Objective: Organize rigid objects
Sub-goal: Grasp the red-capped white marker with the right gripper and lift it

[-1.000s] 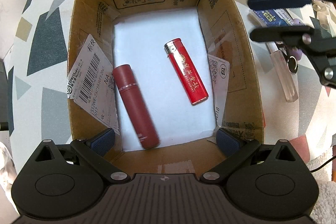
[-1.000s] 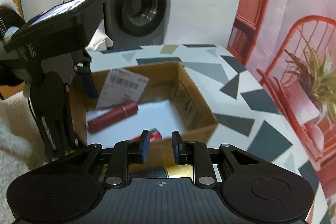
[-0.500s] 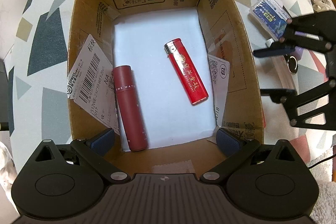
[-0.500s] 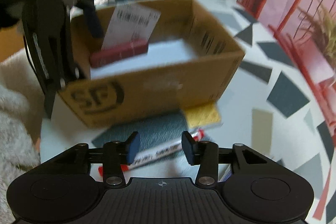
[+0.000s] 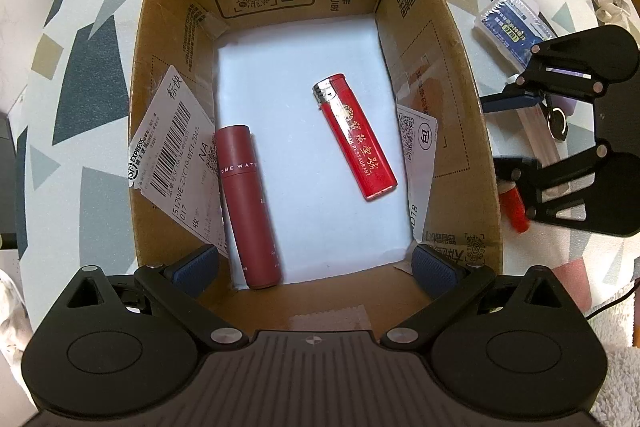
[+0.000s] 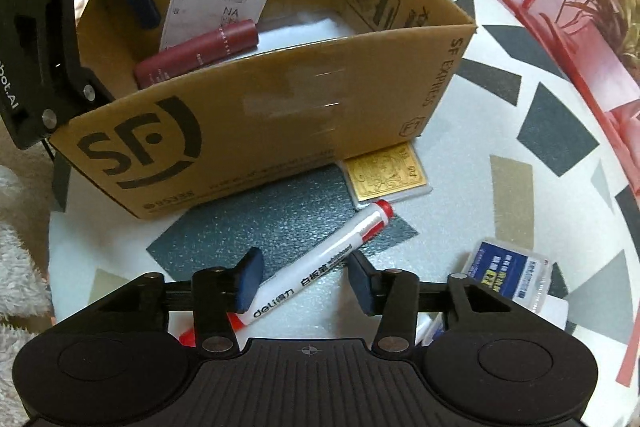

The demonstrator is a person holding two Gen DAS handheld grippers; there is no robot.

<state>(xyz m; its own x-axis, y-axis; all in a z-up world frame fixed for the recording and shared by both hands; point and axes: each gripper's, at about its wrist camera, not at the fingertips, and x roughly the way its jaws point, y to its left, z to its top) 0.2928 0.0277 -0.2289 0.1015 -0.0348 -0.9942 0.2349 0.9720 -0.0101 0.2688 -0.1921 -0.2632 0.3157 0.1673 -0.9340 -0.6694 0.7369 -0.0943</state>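
The right gripper (image 6: 304, 281), jaws parted and unclamped, straddles the whiteboard marker (image 6: 320, 263) lying on the table (image 6: 460, 147) beside the cardboard box (image 6: 280, 115), its long axis running diagonally across the gap.

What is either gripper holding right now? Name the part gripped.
Nothing is held. The right gripper straddles the whiteboard marker mid-barrel, pads not pressing. The left gripper hangs open over the cardboard box.

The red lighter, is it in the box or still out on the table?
In the box. The red lighter lies flat on the white bottom of the cardboard box, apart from the dark red tube.
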